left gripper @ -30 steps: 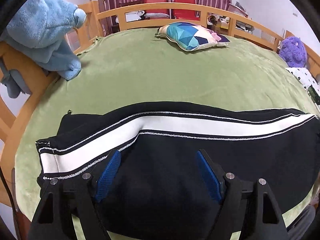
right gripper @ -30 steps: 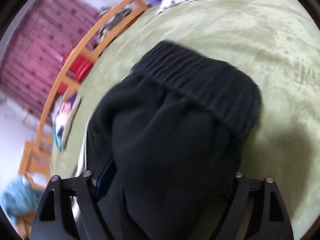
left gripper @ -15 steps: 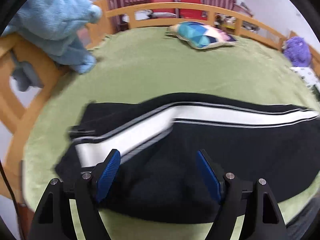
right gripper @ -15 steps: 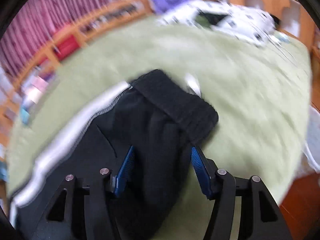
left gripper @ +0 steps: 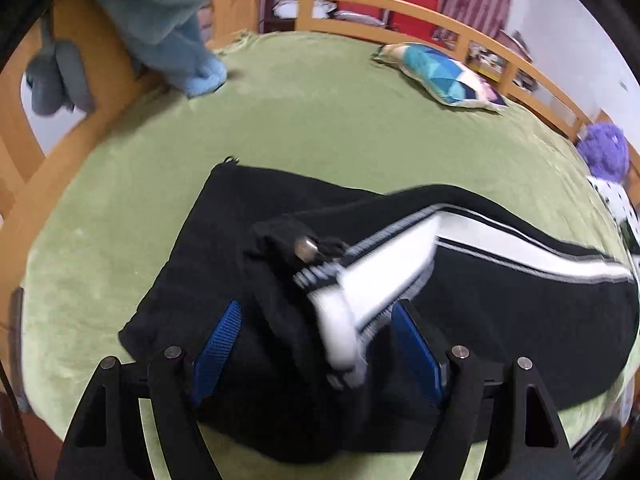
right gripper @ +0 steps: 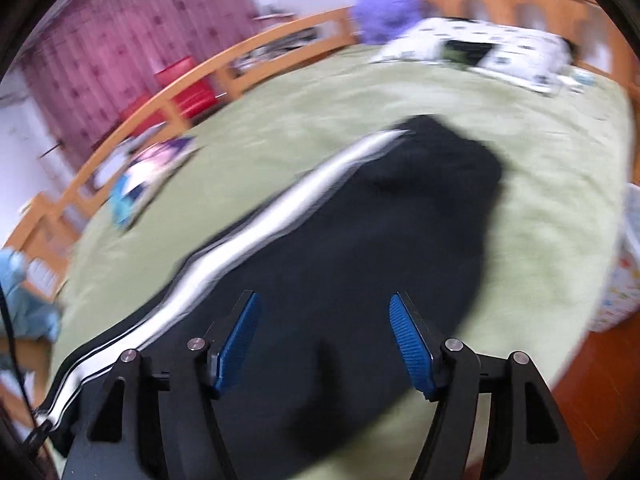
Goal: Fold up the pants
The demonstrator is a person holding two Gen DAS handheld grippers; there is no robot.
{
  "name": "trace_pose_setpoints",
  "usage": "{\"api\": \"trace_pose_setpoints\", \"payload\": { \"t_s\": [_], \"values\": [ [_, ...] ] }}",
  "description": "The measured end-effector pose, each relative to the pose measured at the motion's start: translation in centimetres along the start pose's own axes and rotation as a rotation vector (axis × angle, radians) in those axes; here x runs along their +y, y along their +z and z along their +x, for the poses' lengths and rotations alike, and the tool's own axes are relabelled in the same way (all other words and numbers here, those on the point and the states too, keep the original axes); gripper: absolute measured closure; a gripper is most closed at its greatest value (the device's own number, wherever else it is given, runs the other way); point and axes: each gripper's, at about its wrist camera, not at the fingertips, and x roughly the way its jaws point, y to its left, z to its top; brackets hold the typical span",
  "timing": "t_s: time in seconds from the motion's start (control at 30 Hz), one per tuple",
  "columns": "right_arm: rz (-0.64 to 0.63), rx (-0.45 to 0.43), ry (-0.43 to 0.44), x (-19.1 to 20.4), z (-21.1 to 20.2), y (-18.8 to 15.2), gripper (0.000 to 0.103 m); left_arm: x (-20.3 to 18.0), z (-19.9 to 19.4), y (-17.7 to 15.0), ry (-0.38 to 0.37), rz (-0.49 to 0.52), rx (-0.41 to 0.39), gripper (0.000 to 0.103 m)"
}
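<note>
Fold: black white-striped fabric pants [left gripper: 500, 300] seem halved lengthwise on the green bed [left gripper: 320, 120]; crosswise folds left
Left gripper [left gripper: 316, 344]: I hold the bunched cuff end between wide jaws
Right gripper [right gripper: 322, 340]: released; jaws just opening

Pants cuff: I see the striped end of the pants [left gripper: 352, 312] bunched between my left tongs [left gripper: 316, 340], smeared; whether the pads press it I cannot tell.
Right view: motion blur softens the waistband [right gripper: 452, 148] and stripe.
Pants right end: cut off by the left view's edge.
Far clutter: unreadable.
</note>
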Motion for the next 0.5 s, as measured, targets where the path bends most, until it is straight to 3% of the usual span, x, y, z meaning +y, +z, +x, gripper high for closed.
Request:
{"api": "trace_pose_setpoints", "payload": {
  "t_s": [0.07,0.1,0.13,0.17,0.4,0.5],
  "values": [
    [-0.064,0.02,0.042,3.5,1.0,-0.6,0.037,0.7,1.3,0.5,-0.032,-0.039,0.02,0.028],
    [-0.092,0.028,0.055,5.1,1.5,-0.9,0.037,0.9,1.7,0.7,-0.051,-0.054,0.027,0.035],
    [-0.116,0.034,0.066,6.4,2.0,-1.3,0.037,1.3,2.2,1.3,-0.104,-0.079,0.029,0.07],
    [-0.141,0.038,0.079,7.7,2.6,-1.7,0.037,1.4,2.5,1.8,-0.142,-0.082,0.035,0.09],
    [-0.255,0.069,0.055,12.3,4.9,-4.2,0.037,0.6,2.2,8.6,-0.055,0.027,-0.128,0.093],
    [-0.285,0.064,0.033,12.8,4.9,-4.6,0.037,-0.2,3.0,11.3,-0.008,0.082,-0.135,0.08]
  ]
}}
